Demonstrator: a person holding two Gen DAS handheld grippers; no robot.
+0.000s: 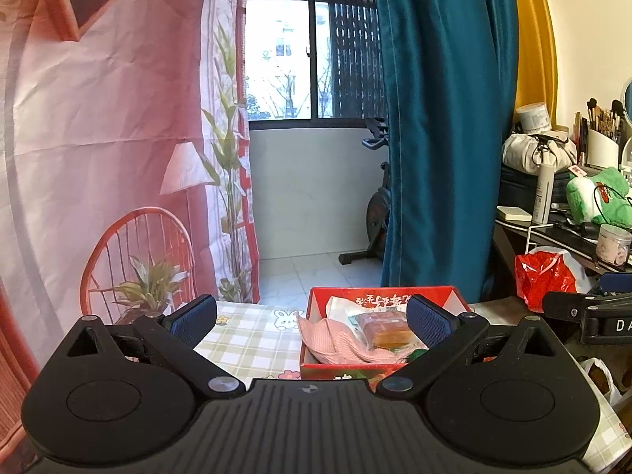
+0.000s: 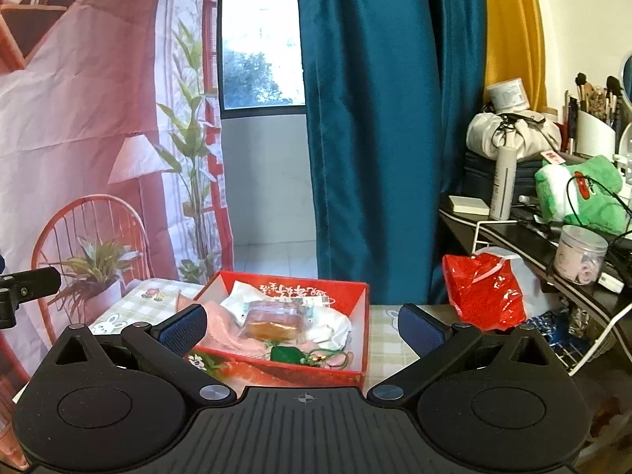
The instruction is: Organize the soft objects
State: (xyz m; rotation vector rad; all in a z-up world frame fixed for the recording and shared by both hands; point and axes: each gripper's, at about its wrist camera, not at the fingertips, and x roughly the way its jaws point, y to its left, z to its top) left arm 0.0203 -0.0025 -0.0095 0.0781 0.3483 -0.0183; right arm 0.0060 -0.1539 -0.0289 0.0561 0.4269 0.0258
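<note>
A red cardboard box (image 1: 316, 369) (image 2: 365, 328) stands on a table with a green checked cloth (image 1: 252, 339) (image 2: 389, 345). In it lie a pink knitted cloth (image 1: 335, 345) (image 2: 227, 333), a white cloth (image 2: 335, 326), a clear packet with something orange-brown (image 1: 385, 330) (image 2: 274, 322) and a green charm on a cord (image 2: 288, 354). My left gripper (image 1: 312, 320) is open and empty, held in front of the box. My right gripper (image 2: 302, 328) is open and empty, also just before the box.
A teal curtain (image 2: 375, 130) hangs behind the table. A red plastic bag (image 2: 482, 292) sits at the table's right end. A cluttered dark shelf (image 2: 553, 213) with a green plush (image 2: 580, 193), jars and brushes stands on the right. A printed pink backdrop (image 1: 106, 138) hangs on the left.
</note>
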